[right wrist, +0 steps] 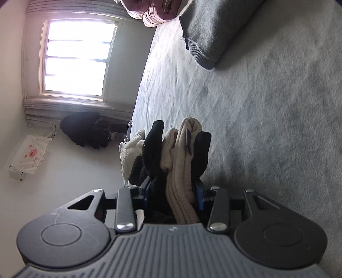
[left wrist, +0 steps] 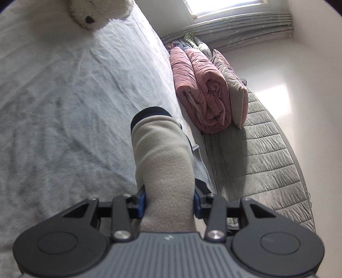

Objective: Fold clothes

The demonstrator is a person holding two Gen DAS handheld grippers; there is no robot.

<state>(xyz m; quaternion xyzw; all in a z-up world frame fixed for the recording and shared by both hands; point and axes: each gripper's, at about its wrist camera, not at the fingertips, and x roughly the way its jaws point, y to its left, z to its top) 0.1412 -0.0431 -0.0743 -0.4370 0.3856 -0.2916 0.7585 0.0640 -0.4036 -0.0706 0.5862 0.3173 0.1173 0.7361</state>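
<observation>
Left wrist: left gripper (left wrist: 170,203) jaws clamp beige fleece garment (left wrist: 164,162), dark-trimmed; right gripper (right wrist: 174,193) jaws pinch bunched folds.

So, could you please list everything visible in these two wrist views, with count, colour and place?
beige fleece garment with black trim: one, clamped in both grippers
pale grey fuzzy bedspread: one, under everything
white plush toy: one, on the bed's far end
pink rolled quilt: one, bedside
grey quilted pillow: one, beside the quilt
dark grey folded sweater: one, on the bed
window: one, bright
black clothes heap: one, below the window
left gripper: black, shut on fleece
right gripper: black, shut on fleece
</observation>
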